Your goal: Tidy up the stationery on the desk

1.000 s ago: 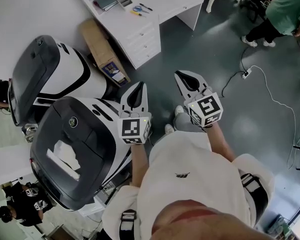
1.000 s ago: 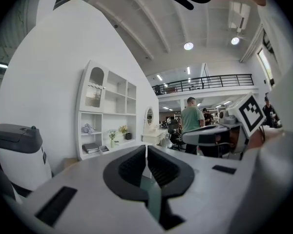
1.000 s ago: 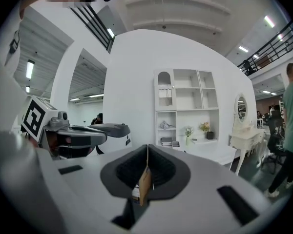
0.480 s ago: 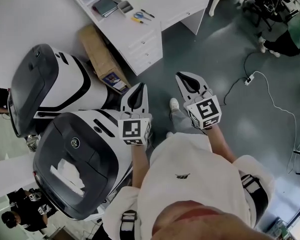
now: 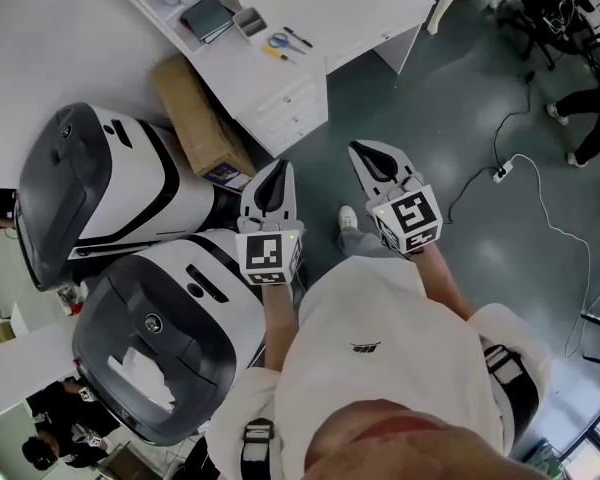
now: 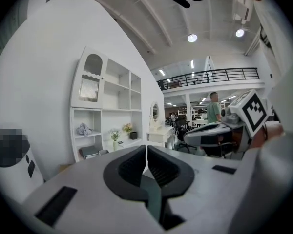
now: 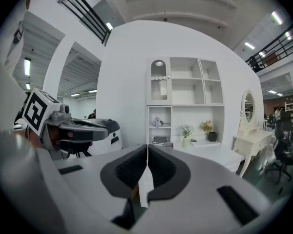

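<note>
My left gripper (image 5: pixel 276 173) and right gripper (image 5: pixel 364 154) point forward, jaws pressed together on nothing. Well off at twelve o'clock, the desk (image 5: pixel 370 13) carries scissors (image 5: pixel 277 41), pens (image 5: pixel 293 37) and a notebook (image 5: pixel 206 16). Tidying looks unstarted, so I must first reach the desk, then open.

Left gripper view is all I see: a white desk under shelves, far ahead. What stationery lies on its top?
Observer: The head view shows blue-handled scissors lying on the desk.
Operator: Anything beside them?
Observer: A black pen lies just right of them, and a yellow pencil nearer the drawer edge.
Operator: Is the right gripper carrying something?
Observer: No. In its own view the right gripper has its jaws together with nothing between them.
</note>
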